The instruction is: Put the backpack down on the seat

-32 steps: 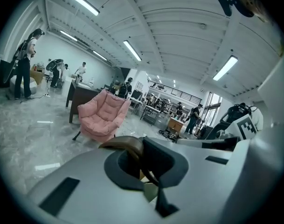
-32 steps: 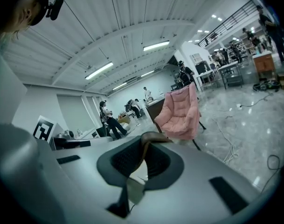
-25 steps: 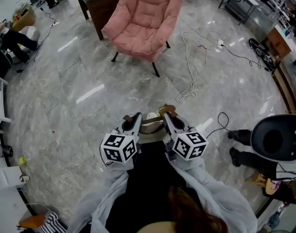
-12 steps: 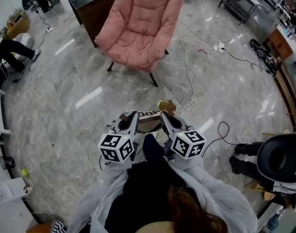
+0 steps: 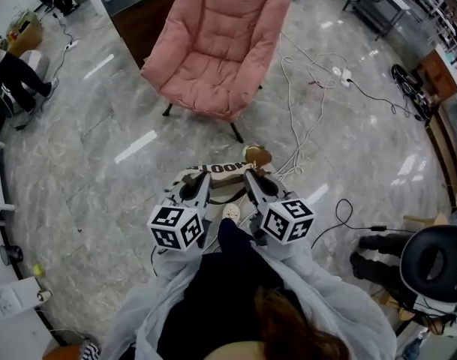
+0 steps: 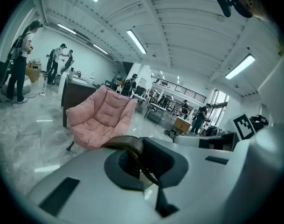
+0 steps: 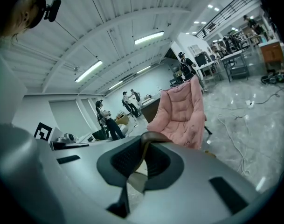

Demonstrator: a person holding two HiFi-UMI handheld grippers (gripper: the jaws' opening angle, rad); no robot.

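Note:
A pink cushioned chair (image 5: 213,51) stands ahead on the marble floor; it also shows in the left gripper view (image 6: 102,118) and the right gripper view (image 7: 181,111). A beige backpack (image 5: 222,172) with brown trim hangs between my two grippers, well short of the seat. My left gripper (image 5: 196,191) is shut on a brown backpack strap (image 6: 128,143). My right gripper (image 5: 255,184) is shut on the other brown strap (image 7: 153,136). Most of the bag is hidden below the grippers.
A dark wooden desk (image 5: 138,6) stands just left of the chair. White cables (image 5: 296,88) trail over the floor to the chair's right. A person (image 5: 408,257) sits at the lower right; others (image 5: 14,66) are at the far left.
The chair has drawn nearer and lower in the head view as I step toward it. More of the backpack now shows between the grippers, which keep their hold.

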